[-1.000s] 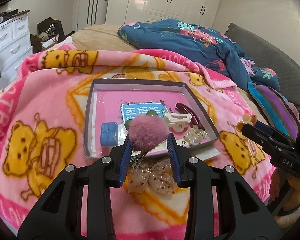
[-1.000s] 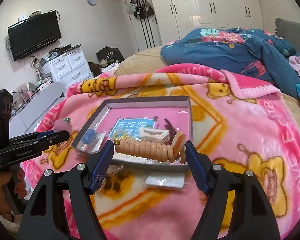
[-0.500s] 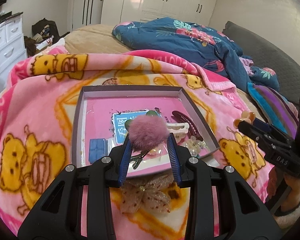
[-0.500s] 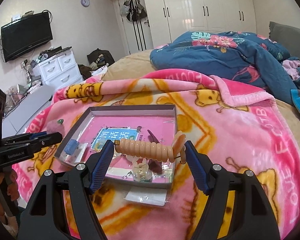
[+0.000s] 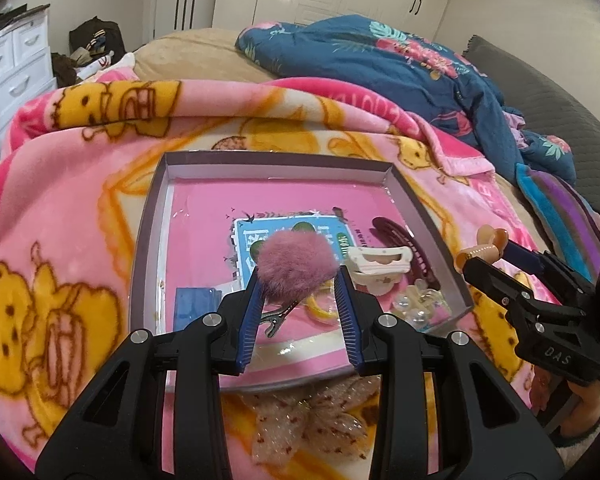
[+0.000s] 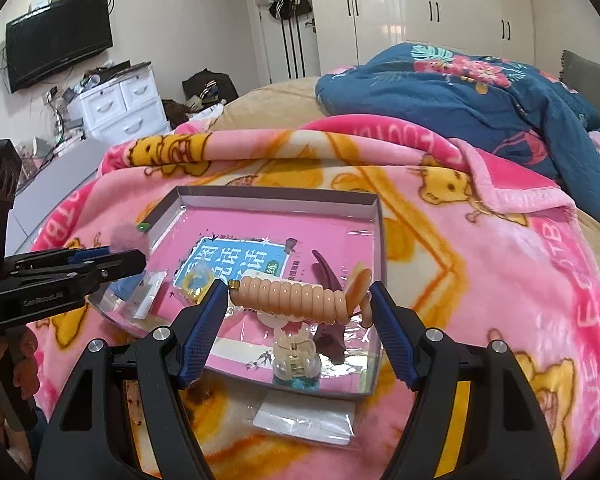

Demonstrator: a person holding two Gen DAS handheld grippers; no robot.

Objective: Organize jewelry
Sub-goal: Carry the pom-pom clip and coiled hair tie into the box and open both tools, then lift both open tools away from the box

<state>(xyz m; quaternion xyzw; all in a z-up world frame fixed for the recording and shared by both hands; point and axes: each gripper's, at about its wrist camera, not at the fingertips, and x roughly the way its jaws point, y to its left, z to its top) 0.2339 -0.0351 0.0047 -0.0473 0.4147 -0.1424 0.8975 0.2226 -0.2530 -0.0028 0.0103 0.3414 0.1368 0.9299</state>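
A grey-rimmed tray (image 5: 276, 160) with a pink floor lies on the pink bear blanket. My left gripper (image 5: 298, 276) is shut on a fluffy pink pompom hair clip (image 5: 296, 254), whose metal clip hangs below the pads, over the tray's near half. In the right wrist view my right gripper (image 6: 298, 296) is shut on a peach coil hair tie (image 6: 292, 300) stretched between its pads, above the tray's (image 6: 276, 194) front right part. Each gripper shows in the other's view: the right one (image 5: 484, 256) at the tray's right edge, the left one (image 6: 132, 258) at its left edge.
In the tray lie a blue card (image 5: 284, 236), a cream claw clip (image 5: 376, 268), a dark red clip (image 5: 404, 240), clear beads (image 5: 420, 304), a blue box (image 5: 194, 304) and a yellow ring (image 5: 320, 308). A sheer bow (image 5: 312, 420) and a clear packet (image 6: 308, 420) lie on the blanket before it.
Both grippers have moved forward and a little down, from in front of the tray to over it. Each keeps its hold on its piece.
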